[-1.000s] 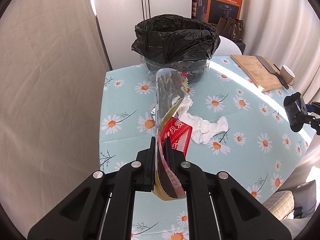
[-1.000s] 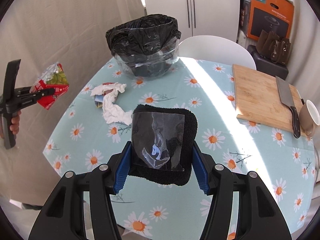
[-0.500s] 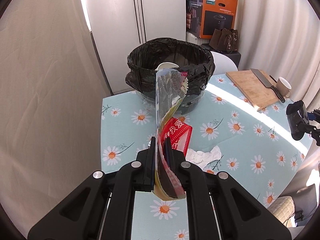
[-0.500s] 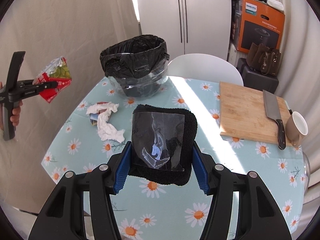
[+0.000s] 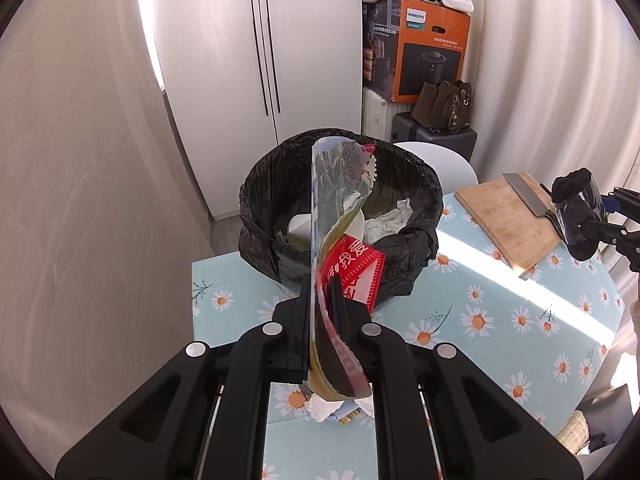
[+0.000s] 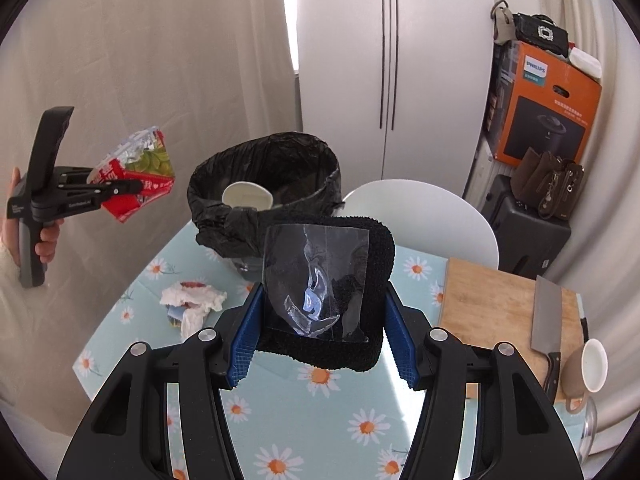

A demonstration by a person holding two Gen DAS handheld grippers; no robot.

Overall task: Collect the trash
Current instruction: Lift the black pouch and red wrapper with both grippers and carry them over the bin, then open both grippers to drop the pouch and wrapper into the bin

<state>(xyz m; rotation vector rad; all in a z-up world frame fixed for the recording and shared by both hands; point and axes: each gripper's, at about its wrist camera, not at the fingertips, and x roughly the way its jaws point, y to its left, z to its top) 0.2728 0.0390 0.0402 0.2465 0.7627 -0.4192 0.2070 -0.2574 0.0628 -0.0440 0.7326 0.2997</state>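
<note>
My left gripper (image 5: 324,292) is shut on a red and clear snack wrapper (image 5: 340,216), held in the air in front of the bin (image 5: 280,184) lined with a black bag. The bin holds a white cup and tissue. In the right wrist view the left gripper (image 6: 136,188) holds the wrapper (image 6: 140,164) left of the bin (image 6: 304,160). My right gripper (image 6: 320,320) is shut on a black sponge wrapped in clear plastic (image 6: 324,280), above the table. Crumpled white tissue (image 6: 192,304) and a small wrapper lie on the table.
A round table with a daisy cloth (image 6: 360,420) carries a wooden cutting board (image 6: 500,308), a cleaver (image 6: 546,316) and a brown cup (image 6: 588,372) at the right. A white chair (image 6: 420,216) stands behind the table. Boxes and bags are stacked at the back right.
Both grippers have risen and tilted up, so the bin's inside now shows. The left gripper has carried the wrapper closer to the bin. Both grips are unchanged.
</note>
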